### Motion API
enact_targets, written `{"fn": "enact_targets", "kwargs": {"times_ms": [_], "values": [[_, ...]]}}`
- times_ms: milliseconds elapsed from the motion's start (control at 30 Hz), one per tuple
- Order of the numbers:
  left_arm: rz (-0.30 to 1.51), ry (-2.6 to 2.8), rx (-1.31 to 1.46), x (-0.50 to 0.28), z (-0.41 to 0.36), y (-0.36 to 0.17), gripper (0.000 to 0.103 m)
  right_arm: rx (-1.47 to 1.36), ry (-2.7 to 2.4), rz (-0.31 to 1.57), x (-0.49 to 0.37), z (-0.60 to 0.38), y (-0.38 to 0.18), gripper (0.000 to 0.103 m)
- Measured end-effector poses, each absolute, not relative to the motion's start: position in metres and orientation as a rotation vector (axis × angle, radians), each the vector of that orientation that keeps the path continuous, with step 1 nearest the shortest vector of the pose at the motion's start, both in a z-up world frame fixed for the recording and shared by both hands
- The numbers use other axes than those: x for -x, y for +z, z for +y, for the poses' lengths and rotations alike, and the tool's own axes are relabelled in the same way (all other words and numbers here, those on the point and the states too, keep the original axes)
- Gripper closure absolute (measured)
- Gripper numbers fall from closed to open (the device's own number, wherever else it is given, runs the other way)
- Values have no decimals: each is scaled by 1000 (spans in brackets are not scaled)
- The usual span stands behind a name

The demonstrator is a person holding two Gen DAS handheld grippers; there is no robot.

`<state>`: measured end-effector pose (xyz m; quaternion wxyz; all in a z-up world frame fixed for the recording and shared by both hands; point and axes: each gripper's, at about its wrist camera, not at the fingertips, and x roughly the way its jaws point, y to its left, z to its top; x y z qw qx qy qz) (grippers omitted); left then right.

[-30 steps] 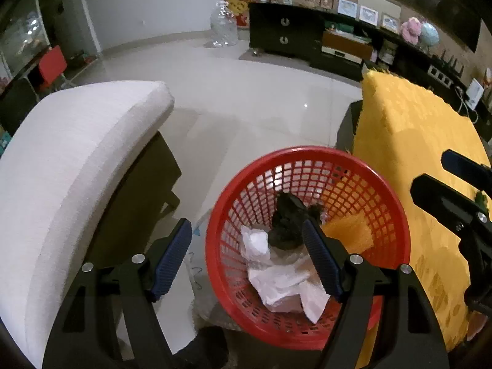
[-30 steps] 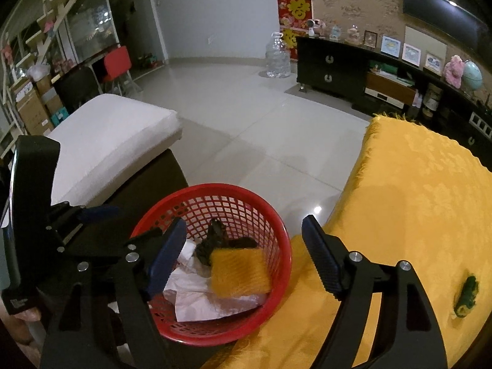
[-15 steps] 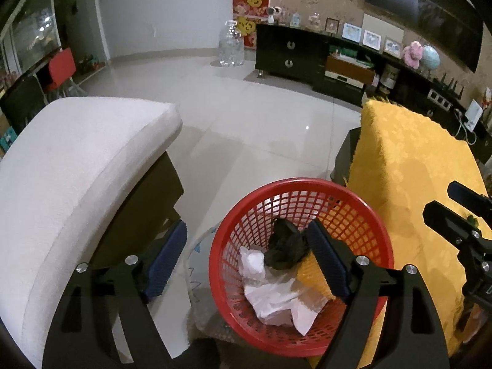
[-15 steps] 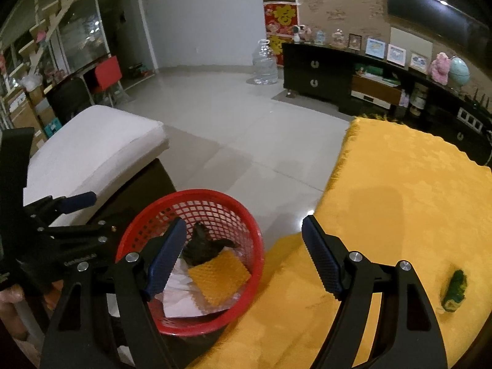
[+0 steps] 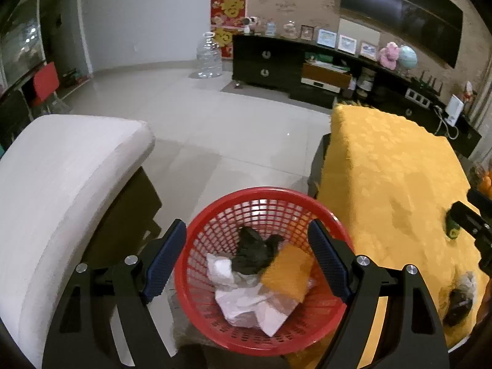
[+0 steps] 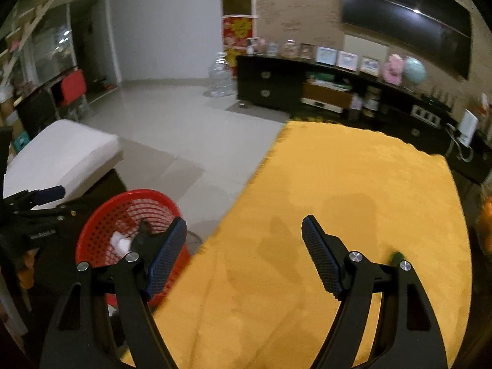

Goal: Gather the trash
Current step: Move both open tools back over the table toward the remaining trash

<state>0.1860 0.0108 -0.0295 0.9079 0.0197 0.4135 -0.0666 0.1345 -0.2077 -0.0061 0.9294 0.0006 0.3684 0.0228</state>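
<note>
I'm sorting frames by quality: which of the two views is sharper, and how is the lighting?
Left wrist view: sharp, the red basket mesh and crumpled paper crisp; dim room, ceiling lamp reflected in the TV. Right wrist view: motion-blurred, the cabinet smeared, the small green item barely readable. Both bend straight lines, fisheye.

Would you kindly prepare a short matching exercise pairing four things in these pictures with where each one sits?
Things:
1. orange sponge
2. small green item
3. red basket
4. right gripper

Places:
A. hovering open above the yellow tablecloth
B. lying on the tablecloth
C. inside the basket, beside white paper
D. between the open left gripper's fingers

Pairs: 1-C, 2-B, 3-D, 4-A
</note>
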Motion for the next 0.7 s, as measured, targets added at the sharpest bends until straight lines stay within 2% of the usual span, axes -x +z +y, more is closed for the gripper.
{"fn": "enact_targets", "kwargs": {"times_ms": [400,700], "values": [[826,-240,-91,-170,-32,-26,25,-106,-156,710,-64,-300,3,28],[804,-368,-185,-145,-88,-30,25,-193,-283,715,-14,-350,-10,28]]}}
